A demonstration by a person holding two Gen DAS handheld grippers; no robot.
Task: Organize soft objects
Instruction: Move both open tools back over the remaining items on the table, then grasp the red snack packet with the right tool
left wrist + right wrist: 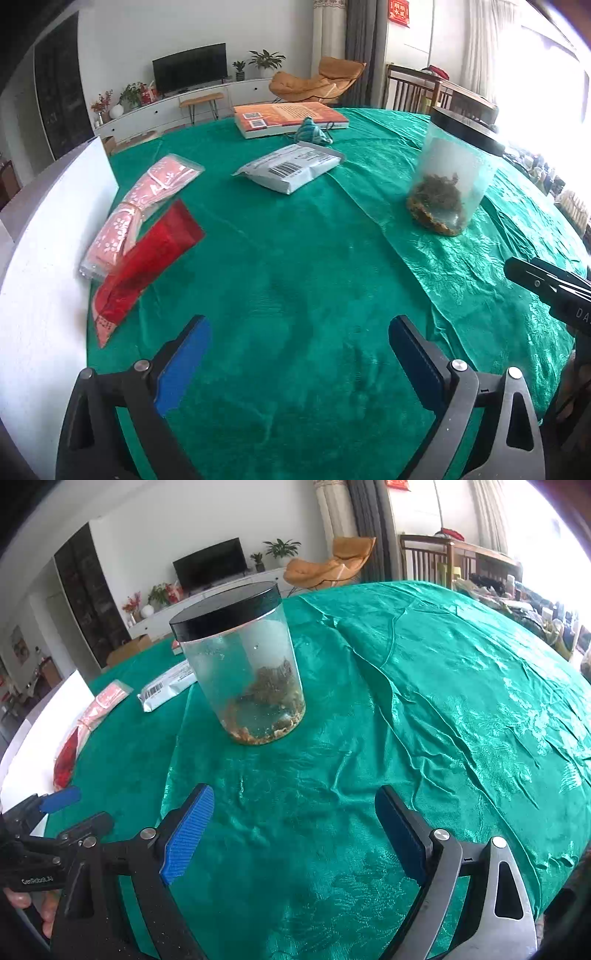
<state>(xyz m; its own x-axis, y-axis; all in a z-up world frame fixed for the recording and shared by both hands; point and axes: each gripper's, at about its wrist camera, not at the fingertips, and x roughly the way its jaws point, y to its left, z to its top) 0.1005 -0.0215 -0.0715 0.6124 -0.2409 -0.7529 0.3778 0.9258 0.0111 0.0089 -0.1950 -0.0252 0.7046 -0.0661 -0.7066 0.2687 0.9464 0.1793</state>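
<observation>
Nearest the cameras, the left tool hangs over bare green cloth with its blue pads spread wide and nothing between them. The right tool is likewise spread and empty, pointing at the clear jar, which stands upright on the counter with its black lid on.

Taking the jar as landmark: well to its left lie a red pouch and, partly under that pouch's far end and running on beyond it, a pink flowered packet, both beside a white box. A grey mailer bag lies to the jar's left and slightly farther back; beyond the bag sit a small teal pouch and an orange book.

The step in hand looks like a reach for a first soft item. The left tool should probably approach the red pouch low, straddling its free edge, and pinch gently so the packet beneath is not dragged along.
</observation>
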